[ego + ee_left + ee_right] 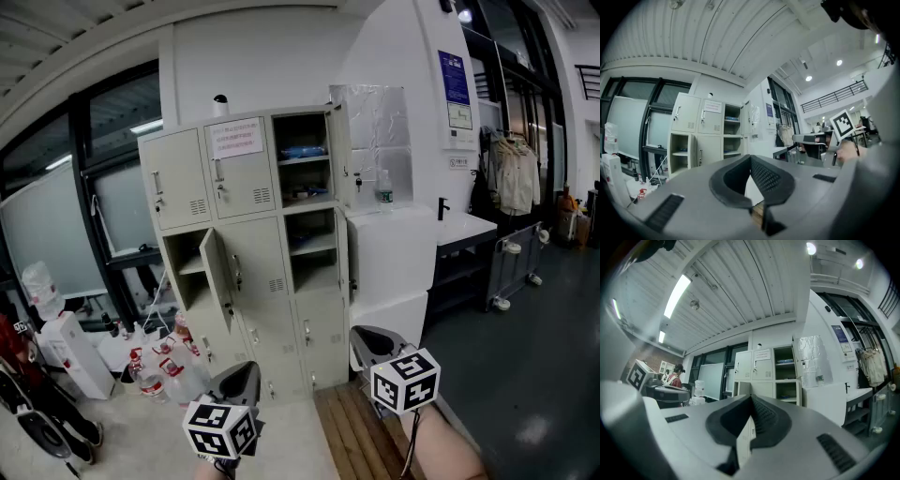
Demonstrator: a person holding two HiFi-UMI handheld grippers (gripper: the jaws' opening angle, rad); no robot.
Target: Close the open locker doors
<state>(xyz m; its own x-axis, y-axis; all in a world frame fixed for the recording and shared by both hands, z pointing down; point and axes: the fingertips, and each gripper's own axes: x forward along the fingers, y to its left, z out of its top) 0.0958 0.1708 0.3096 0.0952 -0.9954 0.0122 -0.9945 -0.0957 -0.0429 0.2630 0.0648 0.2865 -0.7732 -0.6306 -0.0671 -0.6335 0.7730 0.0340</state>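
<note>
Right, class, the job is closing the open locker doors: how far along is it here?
Nothing done yet: the middle left door, top right door and middle right door stand open. Nothing in hand: the left gripper and right gripper are shut, empty and apart from the locker. All three doors remain to close.

The pale floor (300,450) carries the locker cabinet (272,281), which stands upright on it; a cluster of water bottles (161,370) stands just left of the cabinet's foot, near a white box (77,354); a strip of wooden planks (361,436) lies at the cabinet's right front; the dark floor (525,375) beyond bears a wheeled rack (516,267); the cabinet's open top shelf (314,160) holds blue items (302,150), too small to tell.
</note>
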